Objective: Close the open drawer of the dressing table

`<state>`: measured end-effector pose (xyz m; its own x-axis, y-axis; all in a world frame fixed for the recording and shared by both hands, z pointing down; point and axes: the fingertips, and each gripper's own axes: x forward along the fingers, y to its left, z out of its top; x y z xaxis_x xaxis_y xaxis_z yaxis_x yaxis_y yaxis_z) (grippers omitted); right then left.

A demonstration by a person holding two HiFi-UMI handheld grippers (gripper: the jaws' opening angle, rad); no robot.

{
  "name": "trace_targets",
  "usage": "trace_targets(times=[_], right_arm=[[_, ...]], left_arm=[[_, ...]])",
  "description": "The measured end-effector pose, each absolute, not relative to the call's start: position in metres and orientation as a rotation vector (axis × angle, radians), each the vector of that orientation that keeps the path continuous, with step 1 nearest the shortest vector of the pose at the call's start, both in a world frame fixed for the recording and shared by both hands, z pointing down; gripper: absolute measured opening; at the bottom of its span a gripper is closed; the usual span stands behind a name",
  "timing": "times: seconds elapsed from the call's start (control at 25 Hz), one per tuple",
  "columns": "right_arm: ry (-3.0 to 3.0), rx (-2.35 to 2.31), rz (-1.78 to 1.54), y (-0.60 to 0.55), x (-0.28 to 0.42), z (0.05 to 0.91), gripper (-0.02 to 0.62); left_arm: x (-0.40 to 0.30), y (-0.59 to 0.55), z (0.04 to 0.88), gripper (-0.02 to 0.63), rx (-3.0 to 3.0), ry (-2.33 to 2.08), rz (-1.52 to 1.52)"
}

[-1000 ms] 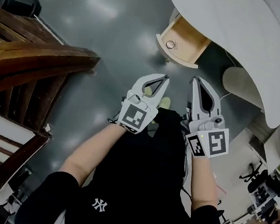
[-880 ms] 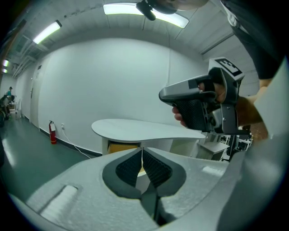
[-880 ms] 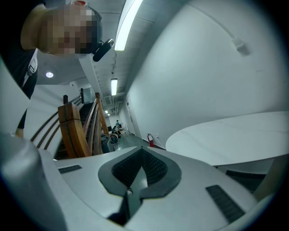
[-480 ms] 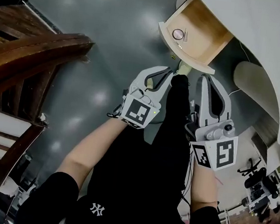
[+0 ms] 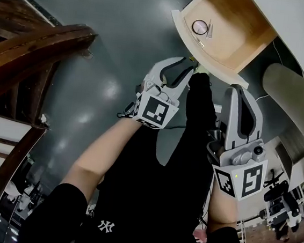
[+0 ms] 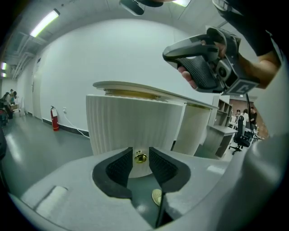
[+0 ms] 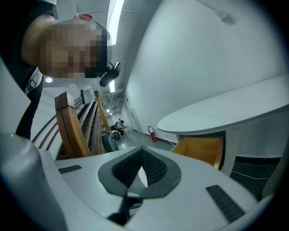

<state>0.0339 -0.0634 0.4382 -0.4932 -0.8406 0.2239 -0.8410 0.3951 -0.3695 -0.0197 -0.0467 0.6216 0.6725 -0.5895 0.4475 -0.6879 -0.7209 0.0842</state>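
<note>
Fingers (image 6: 118, 168) of left gripper (image 5: 189, 66) slightly apart, empty, drawer (image 5: 235, 24) knob (image 6: 140, 157) seen through their gap, right gripper (image 5: 242, 93) pressed closed on nothing, beside drawer front

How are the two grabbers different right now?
The left gripper's fingers are apart, framing the gold knob of the drawer; the right gripper's fingers are together, empty. The left gripper faces the drawer front; the right gripper points past its side. Both are grey and hand-held.
</note>
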Motion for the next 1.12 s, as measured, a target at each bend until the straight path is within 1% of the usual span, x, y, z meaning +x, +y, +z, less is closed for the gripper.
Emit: trace_targets(times=[0.28, 0.68, 1.12], right_arm=[[-2.625, 1.582, 0.715, -0.064, 0.043, 0.444, 0.015], [-2.587, 1.599, 0.763, -0.053, 0.055, 0.453, 0.015], [-2.517, 1.665, 0.783, -0.065, 0.093, 0.476, 0.015]], left_arm=[[-0.011, -0.051, 0.646, 0.109, 2.627, -1.025, 0.606], [-0.009, -0.057, 0.648, 0.109, 2.608, -1.032, 0.619], [0.026, -0.105, 0.644, 0.108, 2.635, -1.004, 0.618]])
